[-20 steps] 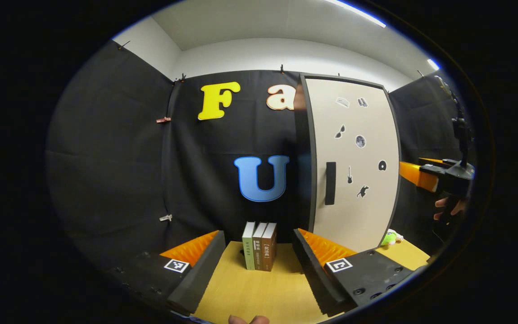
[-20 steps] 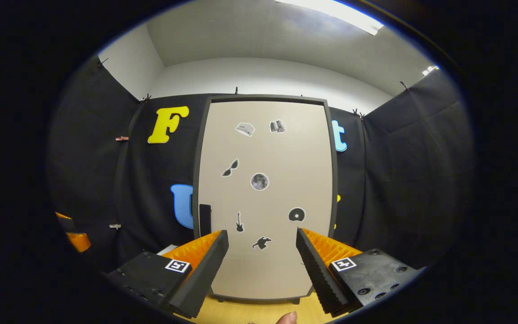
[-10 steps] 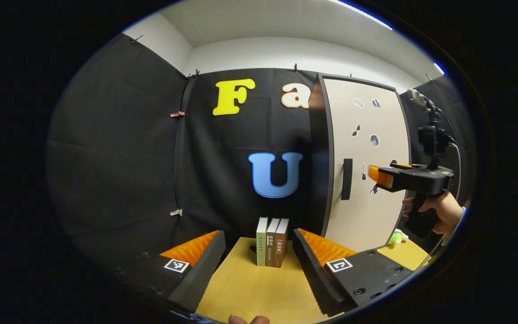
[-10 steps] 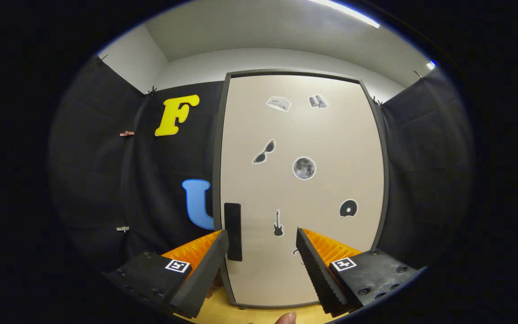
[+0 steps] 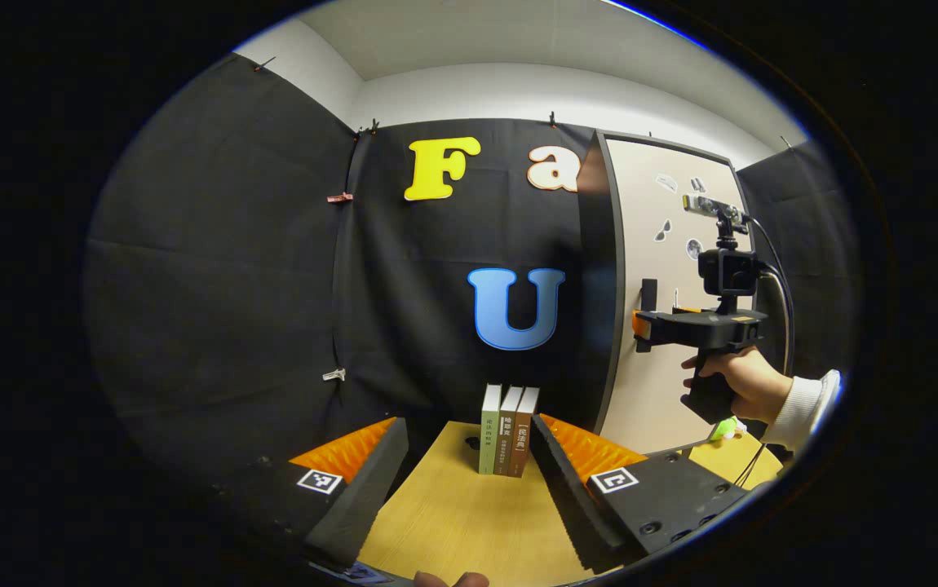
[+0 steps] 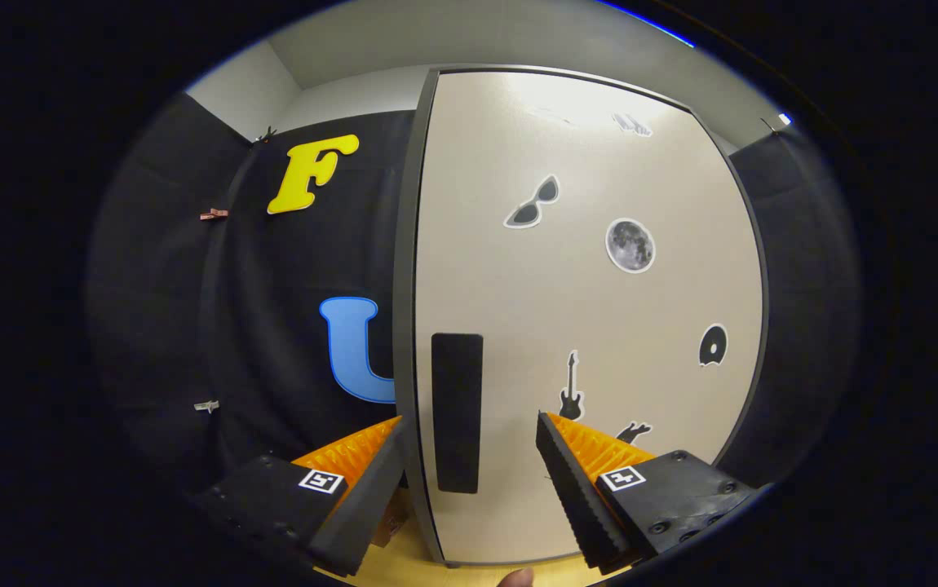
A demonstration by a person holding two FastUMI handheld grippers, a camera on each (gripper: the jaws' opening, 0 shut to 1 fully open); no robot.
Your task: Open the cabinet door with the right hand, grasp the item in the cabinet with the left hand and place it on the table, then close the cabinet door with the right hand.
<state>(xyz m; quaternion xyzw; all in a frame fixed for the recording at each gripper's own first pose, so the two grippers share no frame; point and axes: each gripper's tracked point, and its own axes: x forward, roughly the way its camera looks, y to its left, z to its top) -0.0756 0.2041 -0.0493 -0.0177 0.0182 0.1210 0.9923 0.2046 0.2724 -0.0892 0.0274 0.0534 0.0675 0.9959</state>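
Note:
The tall cabinet (image 6: 599, 326) stands close ahead in the right gripper view, its beige door shut and dotted with stickers. The door's black upright handle (image 6: 457, 412) sits between the spread fingers of my right gripper (image 6: 469, 456), which is open and a short way off it. In the left gripper view the same cabinet (image 5: 665, 383) is at the right, with the right gripper (image 5: 640, 324) held by a hand at the handle (image 5: 648, 292). My left gripper (image 5: 469, 465) is open over the wooden table (image 5: 453, 522). What is inside the cabinet is hidden.
Three books (image 5: 506, 430) stand upright on the table just beyond the left gripper's fingers. A small green and white object (image 5: 726, 426) lies by the cabinet's foot at the right. A sleeve (image 5: 803, 403) and cable trail behind the right gripper.
The right gripper has moved in toward the door, and the handle now lies between its fingers. The left gripper view has swung left, so cabinet and books sit further right.

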